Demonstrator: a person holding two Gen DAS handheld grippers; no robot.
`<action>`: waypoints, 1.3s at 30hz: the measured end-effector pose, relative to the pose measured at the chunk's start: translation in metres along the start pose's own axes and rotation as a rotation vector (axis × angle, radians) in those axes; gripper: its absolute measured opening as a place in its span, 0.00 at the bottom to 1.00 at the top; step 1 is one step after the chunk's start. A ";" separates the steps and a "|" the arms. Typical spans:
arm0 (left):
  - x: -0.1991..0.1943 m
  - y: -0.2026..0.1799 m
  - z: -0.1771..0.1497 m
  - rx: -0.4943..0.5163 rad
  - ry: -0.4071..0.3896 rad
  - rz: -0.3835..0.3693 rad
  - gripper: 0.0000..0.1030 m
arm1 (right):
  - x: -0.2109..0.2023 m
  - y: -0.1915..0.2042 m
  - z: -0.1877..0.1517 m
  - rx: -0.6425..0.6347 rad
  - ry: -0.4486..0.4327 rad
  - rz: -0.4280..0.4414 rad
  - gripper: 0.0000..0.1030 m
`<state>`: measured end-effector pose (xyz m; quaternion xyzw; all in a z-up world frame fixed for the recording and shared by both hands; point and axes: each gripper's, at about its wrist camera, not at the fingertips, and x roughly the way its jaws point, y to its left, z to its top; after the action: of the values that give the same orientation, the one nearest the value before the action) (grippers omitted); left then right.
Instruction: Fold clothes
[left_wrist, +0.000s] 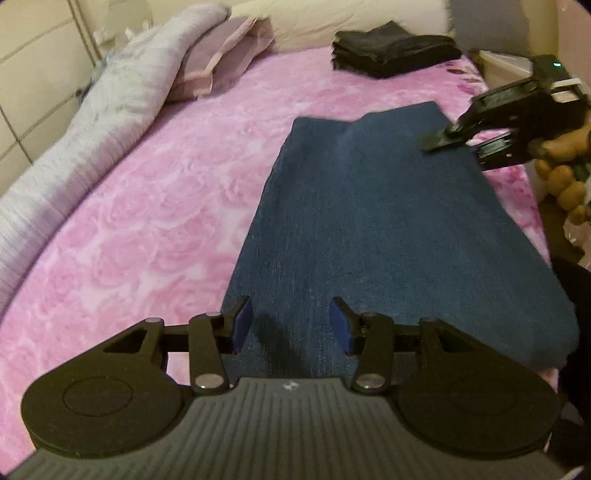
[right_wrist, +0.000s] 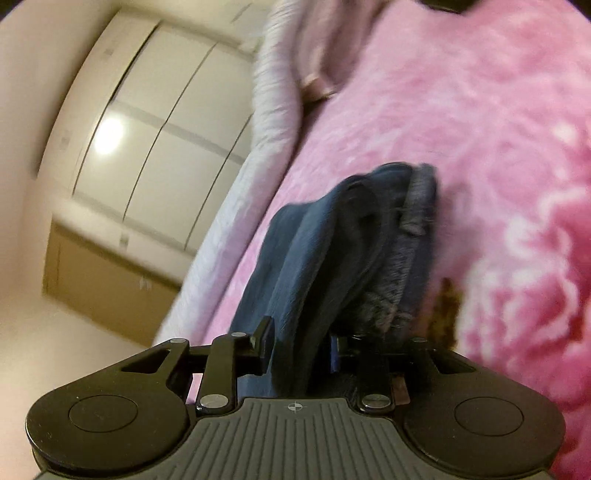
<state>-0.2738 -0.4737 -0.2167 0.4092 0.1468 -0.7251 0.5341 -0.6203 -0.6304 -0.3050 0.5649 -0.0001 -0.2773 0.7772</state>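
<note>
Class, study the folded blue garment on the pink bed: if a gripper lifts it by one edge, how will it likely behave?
The blue garment will probably flop rather than stay flat: where the right gripper pinches its edge, the layers bunch and sag. It likely unfolds partly, since the layers look loose. It seems thick, so perhaps fairly heavy; the plush pink blanket should resist sliding.

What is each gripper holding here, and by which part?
Right gripper is shut on the dark blue folded garment, pinching its far right edge. Left gripper is open, holding nothing.
</note>
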 end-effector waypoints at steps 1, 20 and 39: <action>0.007 -0.001 -0.001 0.002 0.010 0.000 0.39 | -0.002 0.003 0.003 -0.017 -0.023 -0.016 0.31; 0.007 -0.008 -0.010 -0.024 -0.037 0.076 0.36 | -0.011 0.018 0.045 -0.252 -0.019 -0.160 0.28; 0.055 0.042 0.005 -0.189 -0.039 -0.047 0.43 | 0.149 0.112 0.029 -1.007 0.222 -0.284 0.32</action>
<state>-0.2441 -0.5291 -0.2450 0.3395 0.2136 -0.7280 0.5560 -0.4549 -0.6970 -0.2425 0.1427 0.2917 -0.2838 0.9022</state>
